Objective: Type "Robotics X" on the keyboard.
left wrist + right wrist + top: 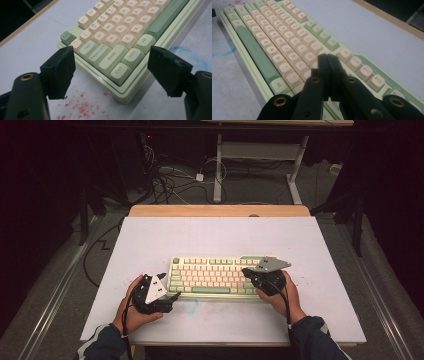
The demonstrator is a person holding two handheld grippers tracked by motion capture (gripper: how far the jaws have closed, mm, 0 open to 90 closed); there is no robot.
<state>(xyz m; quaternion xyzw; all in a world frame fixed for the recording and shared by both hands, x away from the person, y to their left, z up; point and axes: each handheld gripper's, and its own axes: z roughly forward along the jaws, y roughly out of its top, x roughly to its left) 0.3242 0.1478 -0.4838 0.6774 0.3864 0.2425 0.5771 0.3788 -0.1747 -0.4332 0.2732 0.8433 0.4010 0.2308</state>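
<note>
A pale green keyboard (212, 276) with cream and green keys lies in the middle of the white table top (220, 237). My left gripper (170, 296) is at its front left corner, open. In the left gripper view the jaws stand wide apart on either side of the keyboard (120, 50) corner by the Ctrl key, touching nothing. My right gripper (248, 273) is over the keyboard's right end, shut with nothing between its jaws. In the right gripper view the closed fingertips (327, 58) hover over the keys of the keyboard (287, 45) near the right side.
Red specks (82, 106) and a blue smear (197, 56) mark the white surface near the keyboard's front. A wooden strip (220, 210) edges the table's far side. Cables (165, 175) and a desk frame (260, 155) stand on the floor beyond.
</note>
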